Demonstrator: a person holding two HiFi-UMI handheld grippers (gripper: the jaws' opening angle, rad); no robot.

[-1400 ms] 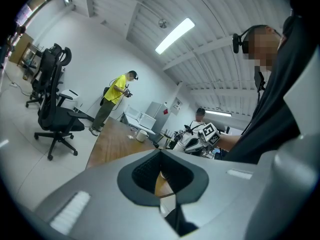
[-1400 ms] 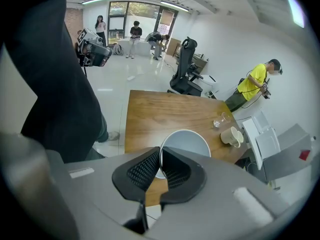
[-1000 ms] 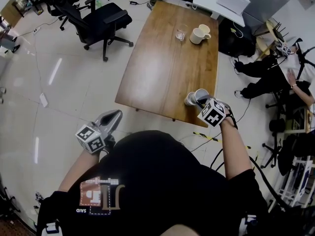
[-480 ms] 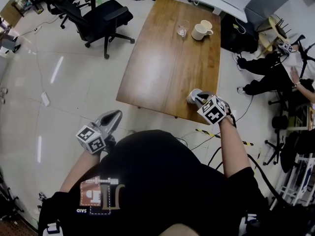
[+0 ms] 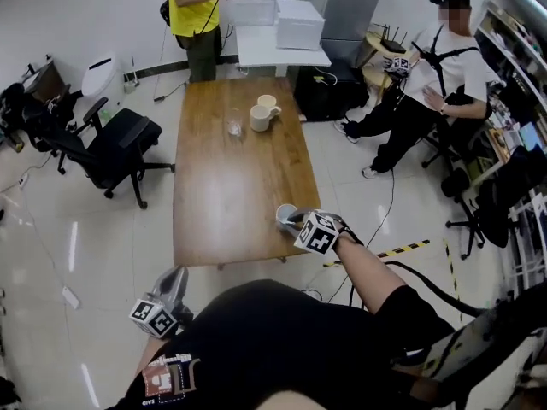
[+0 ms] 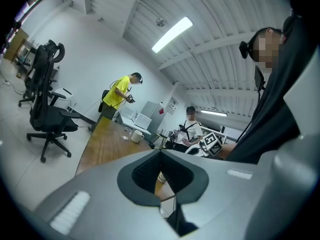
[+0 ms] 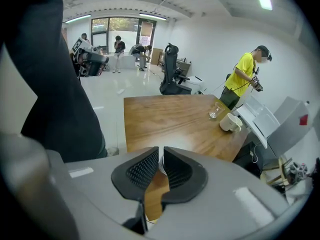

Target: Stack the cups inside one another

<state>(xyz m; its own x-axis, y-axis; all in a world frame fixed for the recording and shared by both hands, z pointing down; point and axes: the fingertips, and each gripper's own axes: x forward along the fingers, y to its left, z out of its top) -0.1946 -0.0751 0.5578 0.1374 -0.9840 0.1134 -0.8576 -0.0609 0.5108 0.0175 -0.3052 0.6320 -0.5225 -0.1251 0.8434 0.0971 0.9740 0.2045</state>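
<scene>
A wooden table (image 5: 222, 186) carries a grey-white cup (image 5: 285, 212) at its near right edge. My right gripper (image 5: 291, 220) points down onto that cup; its jaws have just been closing, and in the right gripper view (image 7: 161, 159) they stand almost together with the cup's thin white rim (image 7: 161, 168) pinched between the pads. At the far end stand a clear glass (image 5: 233, 127) and two white mugs (image 5: 261, 118) close together. My left gripper (image 5: 175, 278) hangs off the table's near left corner, beside my body. In the left gripper view (image 6: 160, 153) its tips meet with nothing between them.
A black office chair (image 5: 115, 148) stands left of the table. Beyond the far end are white tables with boxes (image 5: 282, 32) and a standing person in yellow (image 5: 195, 11). A seated person (image 5: 419, 84) is at the right. Yellow-black tape (image 5: 402, 250) marks the floor.
The head view has swung up, so the far end of the room now shows. My right gripper stays on the cup at the near right edge. The left gripper sits lower in view.
</scene>
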